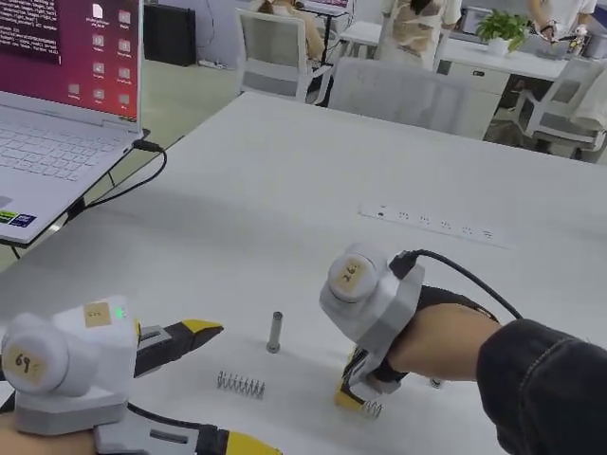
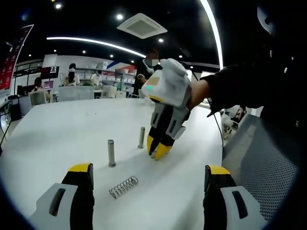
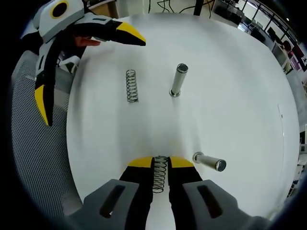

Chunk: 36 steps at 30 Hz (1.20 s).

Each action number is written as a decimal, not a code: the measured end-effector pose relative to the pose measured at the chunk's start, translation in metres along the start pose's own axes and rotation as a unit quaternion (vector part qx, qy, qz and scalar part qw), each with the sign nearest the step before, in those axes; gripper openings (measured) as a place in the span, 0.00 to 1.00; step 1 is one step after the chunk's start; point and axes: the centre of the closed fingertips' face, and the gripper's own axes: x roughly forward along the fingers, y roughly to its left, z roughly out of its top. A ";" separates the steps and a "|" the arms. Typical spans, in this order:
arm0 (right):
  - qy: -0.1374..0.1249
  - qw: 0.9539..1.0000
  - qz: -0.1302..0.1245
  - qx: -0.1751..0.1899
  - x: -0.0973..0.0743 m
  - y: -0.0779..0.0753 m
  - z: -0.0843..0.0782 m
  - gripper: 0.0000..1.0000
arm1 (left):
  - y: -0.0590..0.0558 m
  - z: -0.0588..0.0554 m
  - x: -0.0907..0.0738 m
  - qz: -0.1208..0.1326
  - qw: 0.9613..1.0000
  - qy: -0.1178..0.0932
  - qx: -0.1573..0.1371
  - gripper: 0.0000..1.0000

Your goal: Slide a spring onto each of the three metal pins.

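Two metal pins stand upright on the white table (image 1: 285, 190). One pin (image 1: 275, 332) (image 2: 111, 153) (image 3: 178, 80) stands between the grippers. The other pin (image 2: 142, 137) (image 3: 209, 161) is close beside my right gripper (image 1: 358, 400) (image 2: 159, 150) (image 3: 160, 163). That gripper points down at the table and is shut on a spring (image 1: 372, 409) (image 3: 160, 173) held lengthwise between its yellow tips. A loose spring (image 1: 240, 384) (image 2: 123, 186) (image 3: 131, 86) lies flat in front of my left gripper (image 1: 228, 387) (image 2: 149, 168) (image 3: 89, 74), which is open with nothing between its jaws.
An open laptop (image 1: 66, 95) sits at the table's far left with a black cable (image 1: 123, 185) trailing from it. A white power strip (image 1: 436, 226) lies at the back right. A grey mesh chair (image 2: 268, 158) stands near the table's edge. Other people sit at desks further off.
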 end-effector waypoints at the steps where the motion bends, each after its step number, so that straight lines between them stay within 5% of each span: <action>1: -0.002 1.000 0.001 0.003 -0.002 0.000 0.000 0.09 | 0.000 0.000 0.000 0.000 1.000 0.000 0.000 0.93; 15: -0.070 0.997 -0.016 0.014 -0.042 0.010 0.019 0.08 | -0.007 0.002 -0.001 -0.011 1.000 -0.001 -0.002 0.89; 21: -0.121 0.992 -0.007 0.034 -0.059 0.019 0.035 0.08 | -0.011 0.007 -0.002 -0.017 1.000 -0.009 -0.006 0.85; 36: -0.195 0.979 0.016 0.054 -0.089 0.039 0.064 0.08 | -0.027 0.022 0.000 -0.052 0.998 -0.025 -0.024 0.55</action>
